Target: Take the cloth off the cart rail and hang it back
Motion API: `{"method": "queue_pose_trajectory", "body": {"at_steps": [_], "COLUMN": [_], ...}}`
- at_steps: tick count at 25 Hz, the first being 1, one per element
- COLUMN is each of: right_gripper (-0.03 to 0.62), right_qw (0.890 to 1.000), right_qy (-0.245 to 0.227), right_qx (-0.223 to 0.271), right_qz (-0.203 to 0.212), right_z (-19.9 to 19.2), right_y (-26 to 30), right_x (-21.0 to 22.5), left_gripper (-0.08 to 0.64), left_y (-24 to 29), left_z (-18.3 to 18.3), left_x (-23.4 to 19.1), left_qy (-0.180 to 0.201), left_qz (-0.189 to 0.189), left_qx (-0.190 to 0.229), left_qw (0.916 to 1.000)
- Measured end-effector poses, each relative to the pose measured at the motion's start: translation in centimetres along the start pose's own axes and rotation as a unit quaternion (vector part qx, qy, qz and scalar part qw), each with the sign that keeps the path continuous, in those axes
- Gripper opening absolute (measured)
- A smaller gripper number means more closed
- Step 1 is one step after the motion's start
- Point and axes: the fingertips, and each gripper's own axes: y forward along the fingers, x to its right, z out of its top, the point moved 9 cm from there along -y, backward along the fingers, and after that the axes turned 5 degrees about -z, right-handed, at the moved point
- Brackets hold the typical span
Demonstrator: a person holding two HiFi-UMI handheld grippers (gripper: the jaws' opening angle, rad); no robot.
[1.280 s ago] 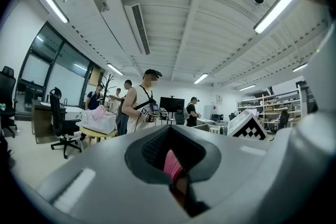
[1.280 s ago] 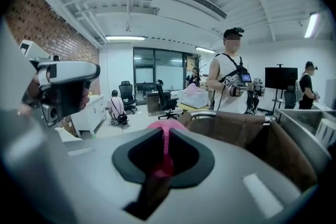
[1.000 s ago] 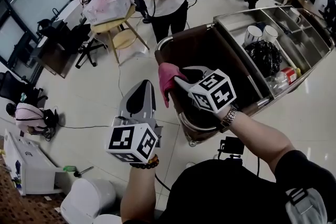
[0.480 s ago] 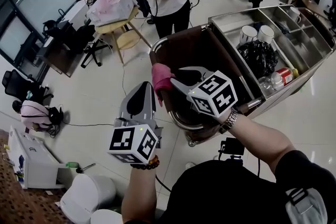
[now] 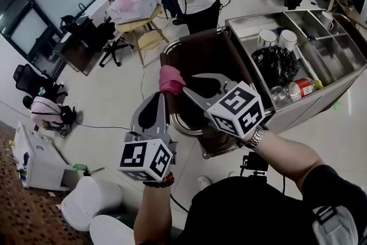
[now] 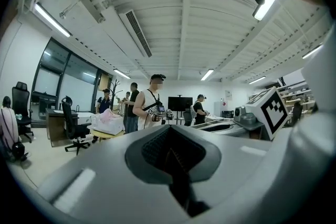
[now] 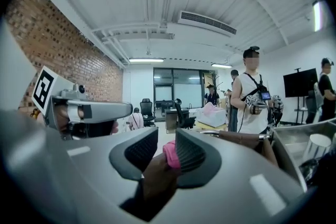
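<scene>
Stainless steel cart (image 5: 304,107), open compartments on top, stands on the floor ahead. A brown bag (image 5: 212,54) hangs at its near end, framed by the curved cart rail (image 5: 176,123).

Compartments hold a black plastic bag (image 5: 275,60), white cups (image 5: 266,37) and a red can (image 5: 298,89). None of them is part of the task.

Pink cloth (image 5: 171,80) is draped over the rail at the corner of the brown bag, bunched, with the right claw (image 5: 186,84) reaching to it.

Right claw, its own view: jaws closing, about half apart. The cloth (image 7: 170,153) sits between them, lying against one pad with a gap to the other. Not yet pinched from both sides, as far as I can read it.

Left claw (image 5: 157,101): jaws together, nothing between them. Held near the cart end, apart from cloth and rail.

Progress, judged: early. The cloth is still on the rail and the grasp is only forming. Left to do: finish the pinch, lift the cloth clear of the rail, then hang it back over the rail.
</scene>
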Motion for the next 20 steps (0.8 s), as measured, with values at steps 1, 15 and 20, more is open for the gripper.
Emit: {"method": "queue_pose_trajectory", "body": {"at_steps": [1,15,20], "right_gripper": [0.091,0.052,0.041], "right_qw": [1.000,0.998,0.997], "right_qy": [-0.004,-0.027,-0.033], "right_qx": [0.006,0.062,0.075], "right_qz": [0.005,0.014,-0.006], "right_z": [0.2,2.3,2.6], "right_y": [-0.8,-8.7,-11.7], "right_x": [-0.1,-3.9,-7.6], "left_gripper": [0.003,0.003,0.003], "left_y": [-0.1,-3.9,-7.4], "left_z": [0.0,0.8,1.6], "left_x": [0.7,7.7,9.7], "left_qy": [0.003,0.014,0.022], "left_qz": [0.003,0.015,-0.007], "left_qx": [0.002,0.004,0.013], "left_qw": [1.0000,0.9998,0.9996]}}
